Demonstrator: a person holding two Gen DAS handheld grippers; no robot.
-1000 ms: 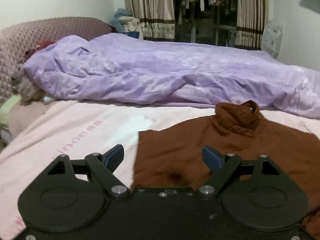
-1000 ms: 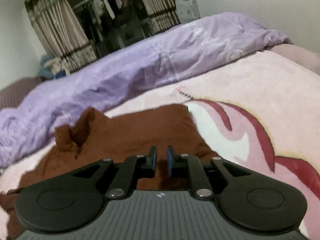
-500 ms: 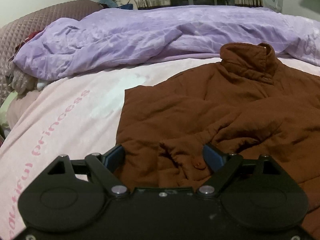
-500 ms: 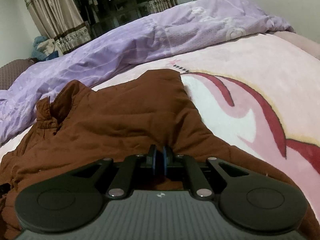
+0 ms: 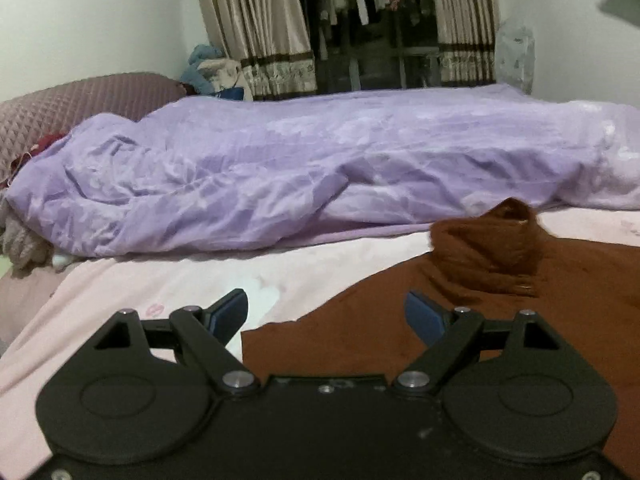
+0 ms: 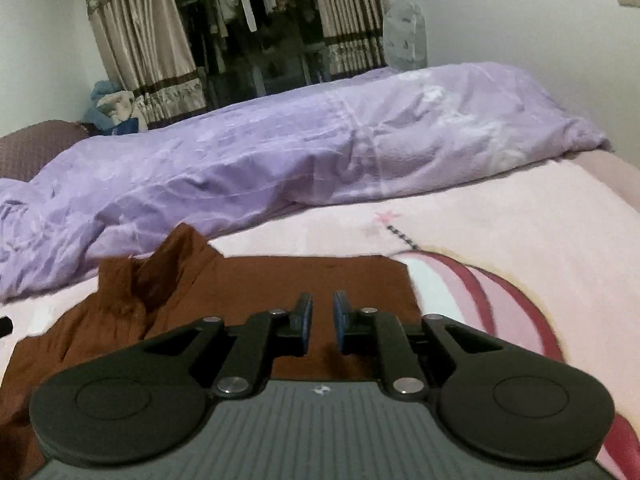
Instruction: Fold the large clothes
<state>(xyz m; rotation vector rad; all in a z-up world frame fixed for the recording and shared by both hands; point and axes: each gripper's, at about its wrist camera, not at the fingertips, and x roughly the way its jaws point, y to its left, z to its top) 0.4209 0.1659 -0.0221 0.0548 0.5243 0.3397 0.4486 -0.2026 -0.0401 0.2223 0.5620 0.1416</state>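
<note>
A brown jacket [image 5: 500,312] lies spread on the pink bed sheet [image 5: 160,288], its stand-up collar [image 5: 488,248] toward the purple duvet. My left gripper [image 5: 326,316] is wide open and empty, low over the jacket's left edge. In the right wrist view the jacket [image 6: 280,280] lies flat with its collar [image 6: 152,276] at the left. My right gripper [image 6: 320,316] is open by a narrow gap, low over the jacket's right part, with nothing between the pads.
A rumpled purple duvet [image 5: 320,168] runs across the bed behind the jacket, also in the right wrist view [image 6: 280,160]. A quilted mauve headboard [image 5: 72,108] is at the left. Curtains and hanging clothes [image 5: 360,28] are beyond. The sheet has a red and white print [image 6: 500,300].
Both grippers dipped toward the jacket half a second ago, the right one shut, then tilted back up. The right jaws have now parted slightly. The left gripper stayed wide open.
</note>
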